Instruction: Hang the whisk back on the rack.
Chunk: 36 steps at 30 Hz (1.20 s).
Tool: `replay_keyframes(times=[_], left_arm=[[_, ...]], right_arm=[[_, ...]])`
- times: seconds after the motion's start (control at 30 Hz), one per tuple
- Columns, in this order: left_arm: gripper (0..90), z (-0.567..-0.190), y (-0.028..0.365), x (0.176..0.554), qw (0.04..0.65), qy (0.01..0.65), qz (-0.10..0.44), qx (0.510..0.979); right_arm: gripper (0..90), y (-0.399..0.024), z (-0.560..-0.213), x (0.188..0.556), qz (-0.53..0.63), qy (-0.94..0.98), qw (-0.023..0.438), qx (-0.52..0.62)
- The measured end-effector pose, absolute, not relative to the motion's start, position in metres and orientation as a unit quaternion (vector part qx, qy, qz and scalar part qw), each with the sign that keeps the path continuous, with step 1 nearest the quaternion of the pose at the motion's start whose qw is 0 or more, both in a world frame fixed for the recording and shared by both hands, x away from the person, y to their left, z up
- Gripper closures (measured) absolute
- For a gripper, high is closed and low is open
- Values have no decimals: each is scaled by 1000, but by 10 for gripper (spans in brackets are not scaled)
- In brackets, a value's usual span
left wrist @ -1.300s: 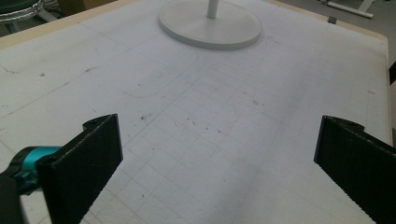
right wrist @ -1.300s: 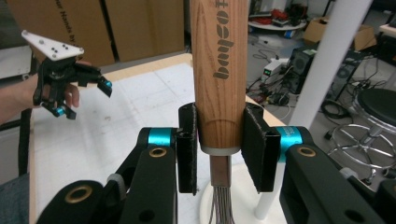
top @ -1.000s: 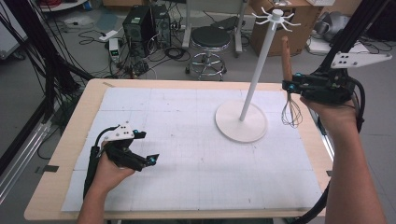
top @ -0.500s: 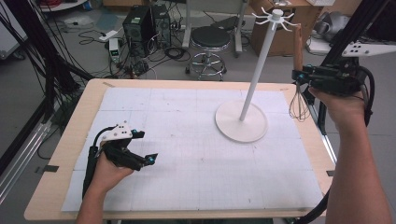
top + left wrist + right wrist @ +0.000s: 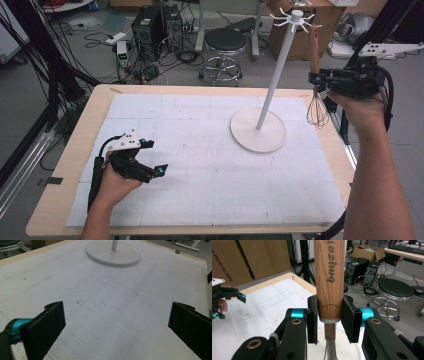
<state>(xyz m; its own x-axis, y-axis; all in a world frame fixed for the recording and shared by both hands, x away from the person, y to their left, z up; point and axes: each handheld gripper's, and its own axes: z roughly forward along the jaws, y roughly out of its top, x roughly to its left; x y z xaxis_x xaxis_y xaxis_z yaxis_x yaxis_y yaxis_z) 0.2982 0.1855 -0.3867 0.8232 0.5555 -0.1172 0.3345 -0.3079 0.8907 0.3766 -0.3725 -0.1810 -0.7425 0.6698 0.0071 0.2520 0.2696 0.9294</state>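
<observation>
Left tongs [image 5: 150,161]: low over the white gridded mat [image 5: 200,165] at the bench's [image 5: 60,200] near left corner, jaws spread wide with bare mat between them, as the left gripper view shows.
Rack [image 5: 258,131]: white stand with a round base on the mat, right of centre; thin pole upright, short hooks at its top.
Whisk [image 5: 317,107]: held in the air past the bench's right edge, well right of the pole; wooden handle [image 5: 330,277] upright, wire loops hanging below the jaws.
Right tongs [image 5: 316,78]: raised level, pinching the handle's lower end just above its metal collar, one pad on each side.
</observation>
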Motion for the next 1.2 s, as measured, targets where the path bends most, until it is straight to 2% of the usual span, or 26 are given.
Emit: replay_keyframes(times=[1.07, 1.17, 1.2], left_arm=[[17, -385, 189, 296, 521, 279, 108, 799], [17, -385, 189, 296, 522, 277, 106, 800], [16, -385, 189, 296, 523, 277, 106, 799]], right_arm=[[686, -348, -194, 397, 513, 767, 178, 341], [663, -345, -194, 397, 509, 769, 182, 341], [621, -345, -194, 397, 509, 768, 185, 341]])
